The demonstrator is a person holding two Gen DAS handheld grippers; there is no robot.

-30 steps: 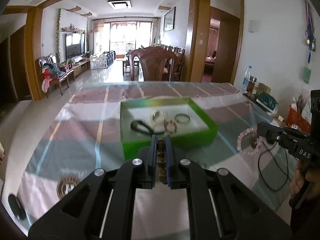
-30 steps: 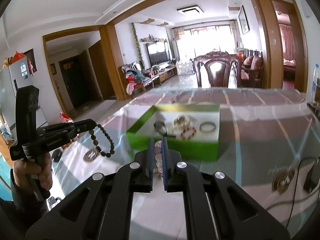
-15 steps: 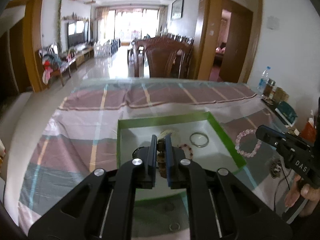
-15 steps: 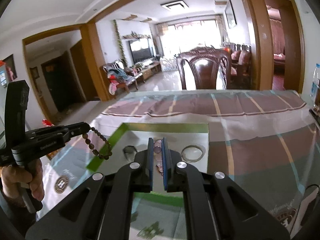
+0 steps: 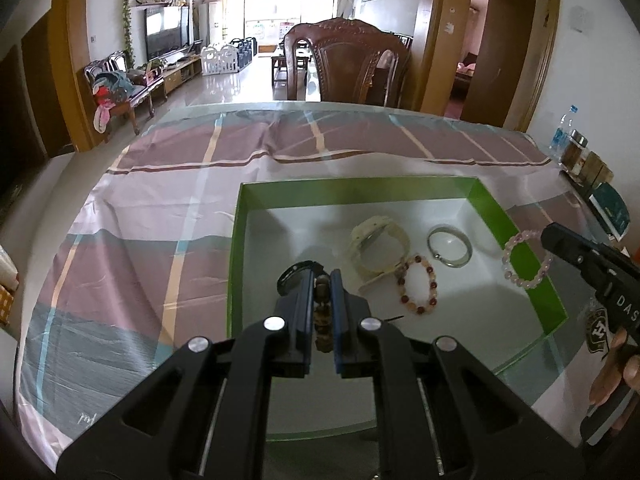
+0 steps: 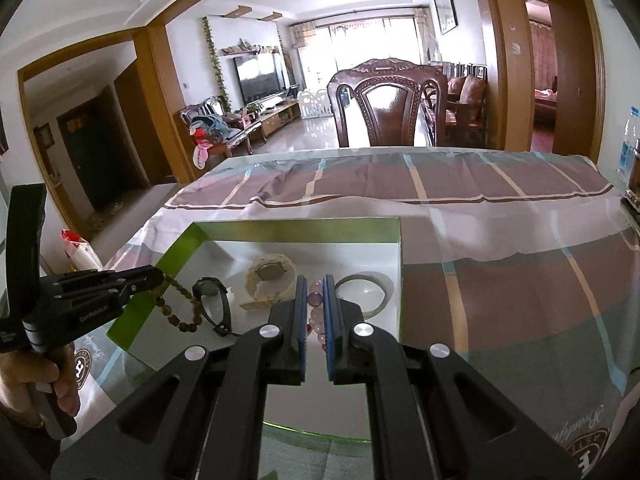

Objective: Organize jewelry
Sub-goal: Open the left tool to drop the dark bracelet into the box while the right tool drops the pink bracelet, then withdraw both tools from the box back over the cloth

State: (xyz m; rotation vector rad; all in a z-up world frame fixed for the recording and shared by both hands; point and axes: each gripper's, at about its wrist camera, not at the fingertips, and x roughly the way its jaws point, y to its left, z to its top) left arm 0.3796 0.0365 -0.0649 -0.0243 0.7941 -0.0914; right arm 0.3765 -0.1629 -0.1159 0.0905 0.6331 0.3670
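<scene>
A green box with a white floor sits on the table. Inside lie a cream watch, a silver bangle, a red-and-pale bead bracelet and a black watch. My left gripper is shut on a brown bead bracelet, hanging over the box's left part. My right gripper is shut on a pink bead bracelet, hanging over the box's right wall.
A striped cloth under glass covers the table. A carved wooden chair stands at the far edge. Bottles and jars line the right wall side. A person's hand holds the left gripper's handle.
Both grippers have moved forward and down over the green box, each still carrying its bracelet. The box now fills much more of both views.
</scene>
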